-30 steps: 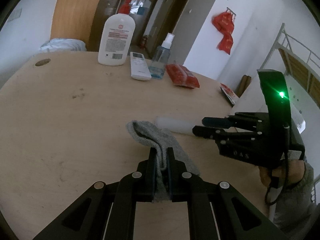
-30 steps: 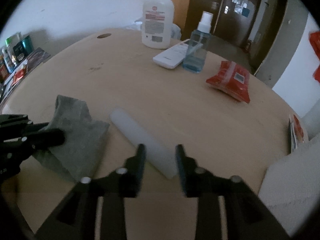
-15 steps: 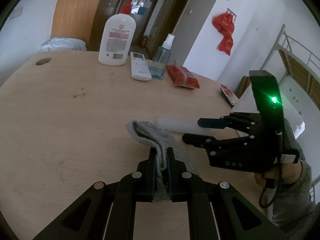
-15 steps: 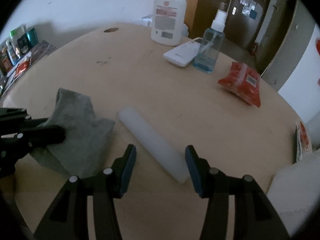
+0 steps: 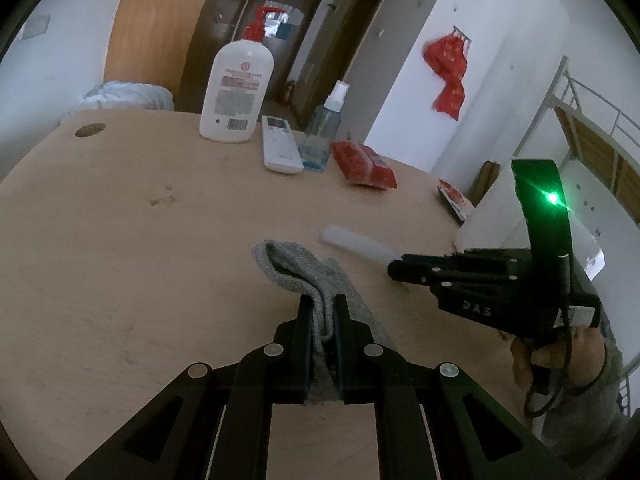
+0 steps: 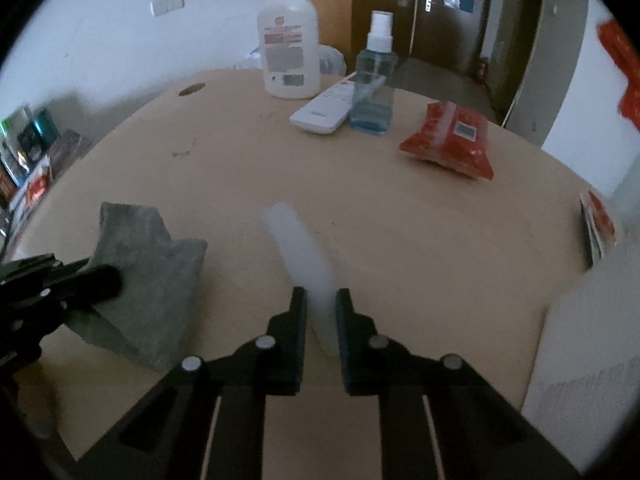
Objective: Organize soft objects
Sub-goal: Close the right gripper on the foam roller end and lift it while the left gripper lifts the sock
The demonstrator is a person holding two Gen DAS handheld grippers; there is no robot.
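Observation:
A folded grey cloth (image 5: 298, 270) lies on the wooden table (image 5: 120, 240). My left gripper (image 5: 323, 308) is shut on its near end. The cloth also shows at the left of the right wrist view (image 6: 148, 264). A white foam roll (image 6: 300, 252) lies to the right of the cloth; it also shows in the left wrist view (image 5: 356, 242). My right gripper (image 6: 321, 300) is shut on the roll's near end. In the left wrist view the right gripper (image 5: 396, 269) comes in from the right.
At the table's far side stand a white pump bottle (image 5: 236, 92), a white remote (image 5: 280, 150), a blue spray bottle (image 5: 324, 134) and a red wipes pack (image 5: 364, 164). A red packet (image 6: 598, 224) lies at the right edge. Shelves of items (image 6: 24, 152) stand beyond the left edge.
My right gripper opened wide, moved onto the near end of the foam roll and closed on it. The left gripper kept its hold on the cloth and stayed in place.

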